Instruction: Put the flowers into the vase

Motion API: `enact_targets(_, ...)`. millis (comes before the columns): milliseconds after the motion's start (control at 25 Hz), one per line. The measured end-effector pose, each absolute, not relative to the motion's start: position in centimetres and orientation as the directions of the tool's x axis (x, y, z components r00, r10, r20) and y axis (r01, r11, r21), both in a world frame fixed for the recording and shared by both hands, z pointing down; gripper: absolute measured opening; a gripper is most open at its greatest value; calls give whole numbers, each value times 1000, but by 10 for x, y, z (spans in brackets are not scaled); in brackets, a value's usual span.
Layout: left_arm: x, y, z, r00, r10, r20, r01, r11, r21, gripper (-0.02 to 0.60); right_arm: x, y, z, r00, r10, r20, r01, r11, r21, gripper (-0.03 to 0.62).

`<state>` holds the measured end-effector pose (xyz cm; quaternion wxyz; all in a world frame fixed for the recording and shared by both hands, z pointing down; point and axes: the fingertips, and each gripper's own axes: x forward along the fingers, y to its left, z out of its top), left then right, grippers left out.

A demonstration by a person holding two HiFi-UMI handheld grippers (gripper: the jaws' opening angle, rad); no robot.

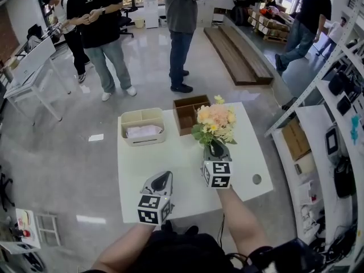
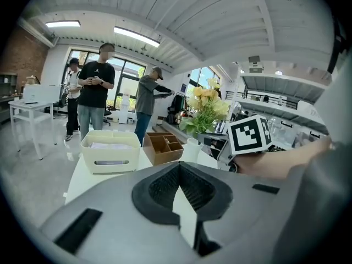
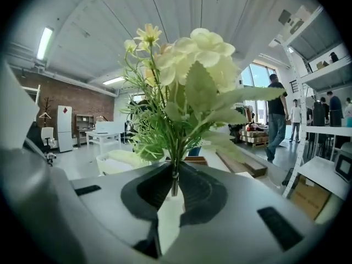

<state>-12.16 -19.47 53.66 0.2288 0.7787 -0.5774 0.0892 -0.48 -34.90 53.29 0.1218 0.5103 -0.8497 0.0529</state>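
**Close, but the landing looks tricky**

Right gripper [image 3: 175,175] is clamped on the stems of the flowers [image 3: 184,70], holding them upright over the table [image 1: 170,166]. Left gripper [image 2: 179,169] is closed and empty. Risk imo: the stems catch the rim and tip the vase [image 2: 190,149]. Only the left gripper view shows that vase; in the head view the blooms hide it.

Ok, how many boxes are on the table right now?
2. A cream plastic box sits at the far left of the table. A brown wooden box stands just right of it, partly behind the flowers. I see no others, though the flowers could hide something small.
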Motion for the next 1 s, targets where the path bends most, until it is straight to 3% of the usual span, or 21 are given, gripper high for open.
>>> enact_targets(1000,-123,-200,523,337,-870,360,-931,-249,268,2,-9,-349,550,-449,-768,456,-849,526,51,76)
